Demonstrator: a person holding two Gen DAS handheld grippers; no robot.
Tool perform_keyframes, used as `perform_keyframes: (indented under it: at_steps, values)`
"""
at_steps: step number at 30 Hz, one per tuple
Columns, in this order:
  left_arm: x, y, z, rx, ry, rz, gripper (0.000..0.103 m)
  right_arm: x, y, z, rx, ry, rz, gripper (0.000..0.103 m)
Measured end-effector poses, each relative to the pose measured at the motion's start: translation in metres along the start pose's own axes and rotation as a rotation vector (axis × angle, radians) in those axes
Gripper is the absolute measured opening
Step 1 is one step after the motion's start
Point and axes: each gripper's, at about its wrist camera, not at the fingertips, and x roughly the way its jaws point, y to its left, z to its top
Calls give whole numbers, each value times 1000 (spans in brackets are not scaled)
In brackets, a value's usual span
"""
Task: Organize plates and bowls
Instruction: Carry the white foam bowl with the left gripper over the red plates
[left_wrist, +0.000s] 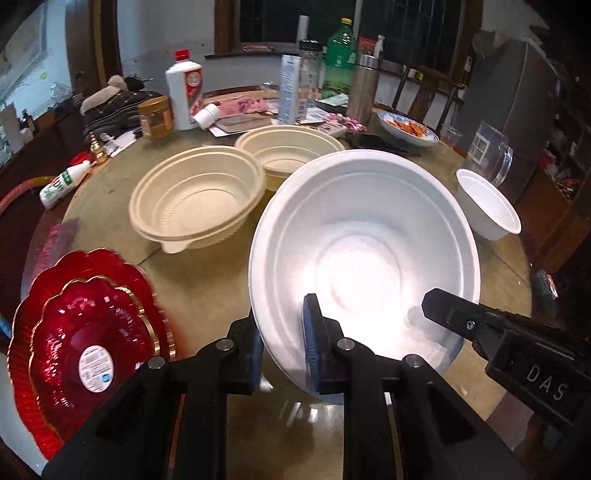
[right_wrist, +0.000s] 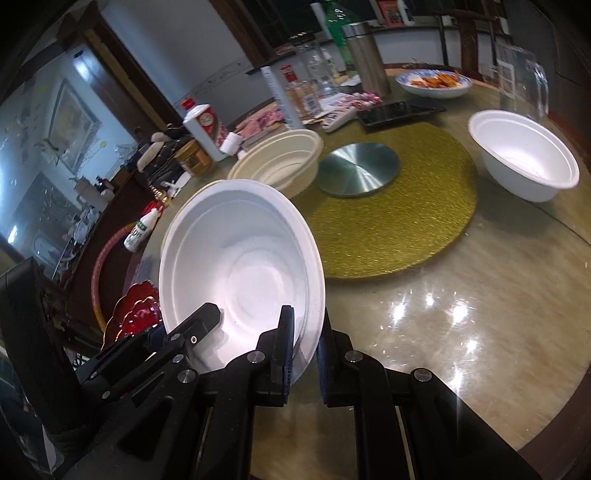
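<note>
A large white bowl (left_wrist: 365, 251) is held tilted above the table. My left gripper (left_wrist: 284, 343) is shut on its near-left rim. My right gripper (right_wrist: 306, 350) is shut on the same white bowl (right_wrist: 240, 273) at its right rim, and its finger (left_wrist: 454, 314) shows inside the bowl in the left wrist view. Two cream bowls (left_wrist: 195, 199) (left_wrist: 288, 151) stand behind it. A smaller white bowl (left_wrist: 487, 203) sits at the right; it also shows in the right wrist view (right_wrist: 524, 158). Stacked red plates (left_wrist: 85, 350) lie at the left.
The round table (right_wrist: 443, 295) carries a gold mat (right_wrist: 406, 221) with a metal disc (right_wrist: 358, 168). Bottles, a jar, a thermos (left_wrist: 364, 88), a dish of food (left_wrist: 406, 127) and a glass pitcher (left_wrist: 487, 151) crowd the far side.
</note>
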Motion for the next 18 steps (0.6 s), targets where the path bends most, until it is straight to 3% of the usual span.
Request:
perform_keyframes:
  at_steps: [18]
  values:
    - [-44,63,-8,-114,-62,61,18,2,73,2,-159,4,78,11]
